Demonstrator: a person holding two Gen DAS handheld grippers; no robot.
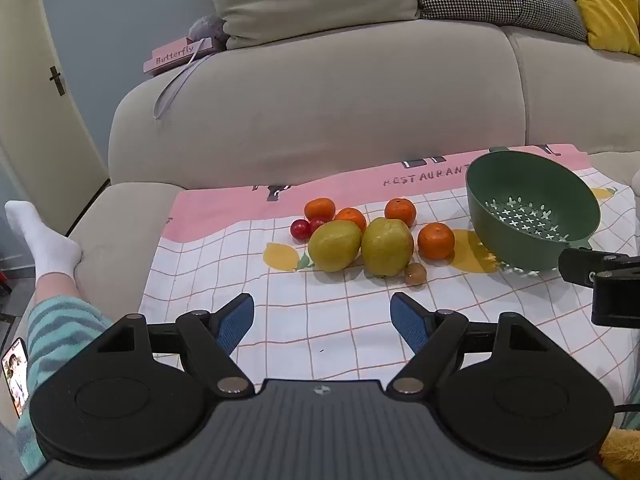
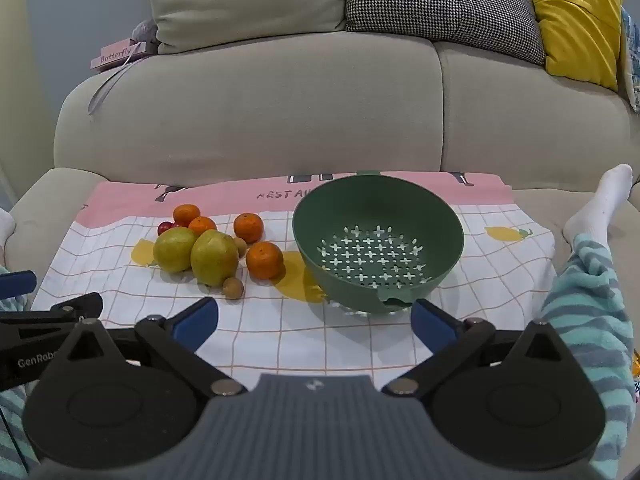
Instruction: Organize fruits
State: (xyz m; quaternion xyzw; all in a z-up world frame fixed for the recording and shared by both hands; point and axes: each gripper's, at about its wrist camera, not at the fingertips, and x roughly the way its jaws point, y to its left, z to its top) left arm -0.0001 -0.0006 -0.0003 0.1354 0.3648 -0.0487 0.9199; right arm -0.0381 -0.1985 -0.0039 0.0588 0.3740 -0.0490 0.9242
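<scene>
On a checked cloth point(image 1: 320, 328) point(image 2: 280, 344) lies a cluster of fruit: two yellow-green pears point(image 1: 386, 246) point(image 2: 214, 258), several tangerines point(image 1: 436, 241) point(image 2: 264, 260), small red fruits point(image 1: 300, 229) point(image 2: 164, 227) and small brown fruits point(image 1: 415, 273) point(image 2: 233, 288). A green colander point(image 1: 532, 208) point(image 2: 378, 236) stands empty to the right of the fruit. My left gripper point(image 1: 322, 322) hovers open in front of the pears, nothing between its fingers. My right gripper point(image 2: 314, 322) hangs open just in front of the colander, empty.
The cloth covers a beige sofa seat point(image 1: 320, 92) point(image 2: 256, 112) with cushions point(image 2: 440, 4) behind. A pink box point(image 1: 176, 56) rests on the sofa arm. A person's legs in striped trousers and white socks point(image 1: 44, 248) point(image 2: 600, 208) flank the cloth. A phone point(image 1: 15, 372) lies at left.
</scene>
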